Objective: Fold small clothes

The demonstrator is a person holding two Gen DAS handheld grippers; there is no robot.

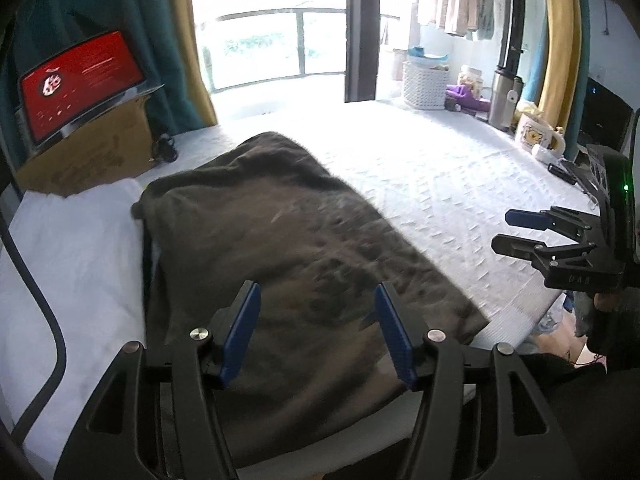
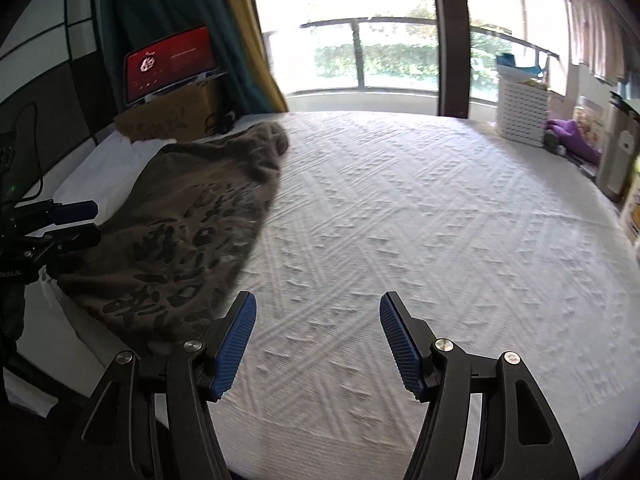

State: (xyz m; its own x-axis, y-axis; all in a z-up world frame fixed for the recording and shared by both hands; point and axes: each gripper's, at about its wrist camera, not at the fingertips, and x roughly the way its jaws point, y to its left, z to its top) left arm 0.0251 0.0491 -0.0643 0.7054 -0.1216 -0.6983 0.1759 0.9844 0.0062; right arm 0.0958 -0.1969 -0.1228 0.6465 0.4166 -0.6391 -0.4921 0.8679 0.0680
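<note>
A dark brown garment with a darker print (image 1: 280, 240) lies folded on the white bed (image 1: 440, 184), partly over a white pillow (image 1: 72, 248). My left gripper (image 1: 316, 300) is open and empty, just above the garment's near part. My right gripper (image 2: 318, 308) is open and empty over bare bedding, to the right of the garment (image 2: 188, 208). The right gripper also shows in the left wrist view (image 1: 508, 232), jaws apart. The left gripper shows at the left edge of the right wrist view (image 2: 88, 222).
A cardboard box (image 1: 92, 152) with a red-screened laptop (image 1: 76, 80) stands at the back left. A white basket (image 1: 426, 84), a purple toy (image 1: 466, 96), a steel tumbler (image 1: 504, 96) and a mug (image 1: 536, 132) line the bed's far right side. A black cable (image 1: 36, 292) runs at the left.
</note>
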